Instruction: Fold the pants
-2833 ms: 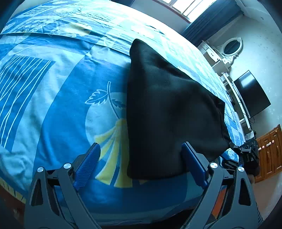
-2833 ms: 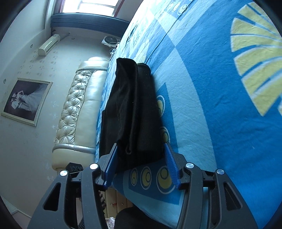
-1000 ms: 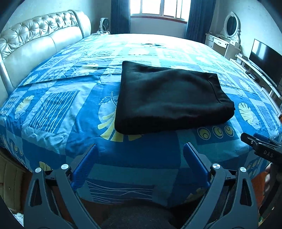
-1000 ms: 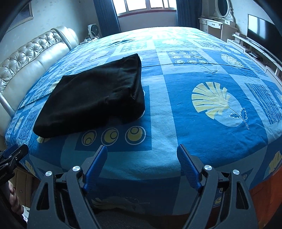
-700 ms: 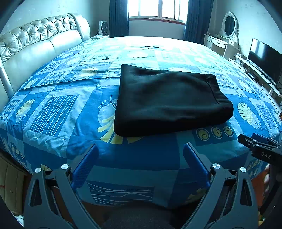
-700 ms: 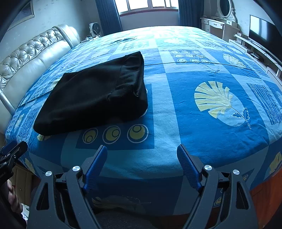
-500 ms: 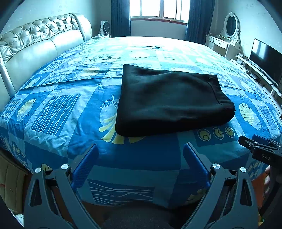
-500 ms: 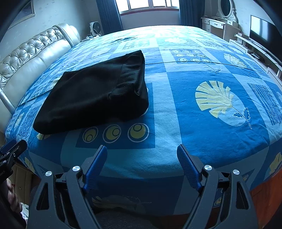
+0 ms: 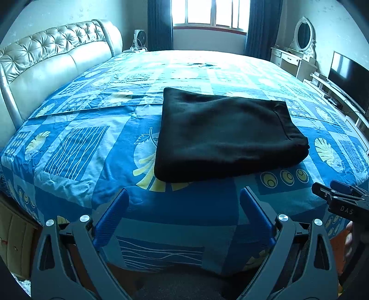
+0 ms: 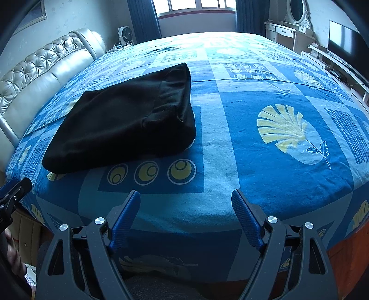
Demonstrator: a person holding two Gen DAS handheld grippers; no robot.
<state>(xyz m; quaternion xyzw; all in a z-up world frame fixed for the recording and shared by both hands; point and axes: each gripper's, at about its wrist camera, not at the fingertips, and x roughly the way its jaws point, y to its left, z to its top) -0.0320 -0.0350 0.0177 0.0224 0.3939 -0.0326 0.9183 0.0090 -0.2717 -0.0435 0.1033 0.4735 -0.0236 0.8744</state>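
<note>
The black pants (image 9: 226, 136) lie folded into a flat rectangle on the blue patterned bedspread (image 9: 76, 147); in the right wrist view the pants (image 10: 124, 120) sit to the left. My left gripper (image 9: 184, 198) hangs open over the near edge of the bed, well short of the pants, with nothing between its blue pads. My right gripper (image 10: 185, 199) is also open and empty, off the bed's near edge to the right of the pants. The right gripper's tip (image 9: 339, 193) shows at the right edge of the left wrist view.
A tufted cream headboard (image 9: 48, 60) runs along the left. A window with dark curtains (image 9: 209, 13) is at the far end. A dressing table with an oval mirror (image 9: 302, 46) and a television (image 9: 350, 76) stand on the right. A hand (image 10: 11, 251) shows low left.
Earlier both grippers were close over the pants at the bed's edge; they have since pulled back off the bed. Over the last second nothing has visibly moved.
</note>
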